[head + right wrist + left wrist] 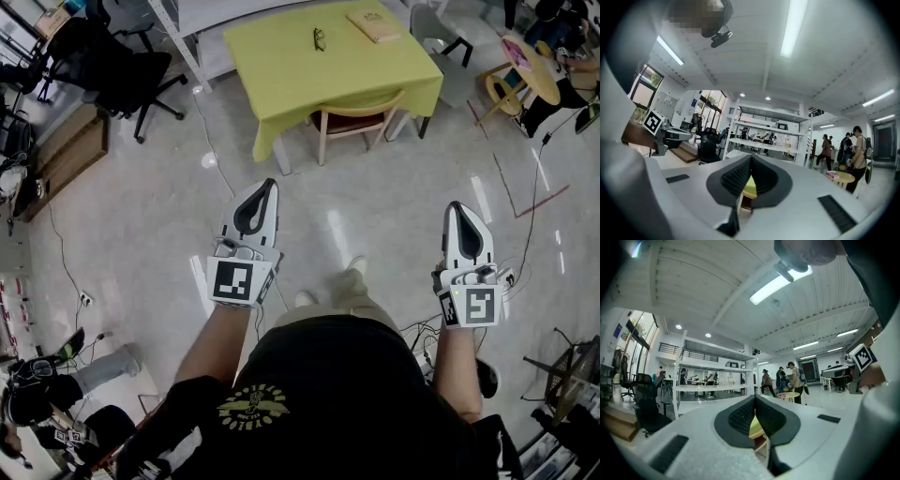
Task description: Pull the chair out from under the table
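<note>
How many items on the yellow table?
2: glasses near the middle of the yellow table, a tan book toward its far right corner. Nothing else shows on top.

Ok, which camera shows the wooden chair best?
The head view: the light wooden chair shows backrest and legs, tucked under the yellow-clothed table. Both gripper views catch only a thin sliver of it, low at centre.

Head view looks steeply down from above the person, with the yellow table point(281, 56) well ahead. Both gripper views sit low, right behind their jaws, facing level across the room; all three share that table.
</note>
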Motion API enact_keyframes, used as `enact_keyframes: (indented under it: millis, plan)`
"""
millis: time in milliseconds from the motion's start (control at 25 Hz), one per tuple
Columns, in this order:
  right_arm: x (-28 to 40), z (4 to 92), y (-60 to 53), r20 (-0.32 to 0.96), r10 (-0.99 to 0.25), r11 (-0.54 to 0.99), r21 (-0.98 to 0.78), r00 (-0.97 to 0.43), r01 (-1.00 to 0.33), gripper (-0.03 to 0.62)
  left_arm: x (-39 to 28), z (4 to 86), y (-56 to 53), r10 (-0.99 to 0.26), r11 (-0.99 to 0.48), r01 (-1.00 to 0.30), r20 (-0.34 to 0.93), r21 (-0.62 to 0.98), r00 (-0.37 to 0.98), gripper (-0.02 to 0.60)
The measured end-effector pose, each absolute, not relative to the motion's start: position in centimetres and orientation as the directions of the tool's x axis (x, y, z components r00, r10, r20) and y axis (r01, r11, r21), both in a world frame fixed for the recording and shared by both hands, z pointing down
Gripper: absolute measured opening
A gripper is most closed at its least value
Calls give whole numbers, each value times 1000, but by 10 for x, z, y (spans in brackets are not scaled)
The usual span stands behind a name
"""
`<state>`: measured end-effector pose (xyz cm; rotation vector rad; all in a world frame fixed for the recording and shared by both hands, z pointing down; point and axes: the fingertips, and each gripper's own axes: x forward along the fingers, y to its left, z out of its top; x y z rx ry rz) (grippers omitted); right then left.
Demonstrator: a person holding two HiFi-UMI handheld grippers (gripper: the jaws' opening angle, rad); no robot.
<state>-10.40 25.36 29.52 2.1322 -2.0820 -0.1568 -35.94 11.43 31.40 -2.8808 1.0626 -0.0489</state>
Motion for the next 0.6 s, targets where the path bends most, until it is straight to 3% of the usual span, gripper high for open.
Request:
enact_keyframes:
  millis: [600]
  plan:
    - [-42,300,225,33,-999,12,179,-6,-984,9,-293,317,90,-643,-766,-643,-1,-32,766,9]
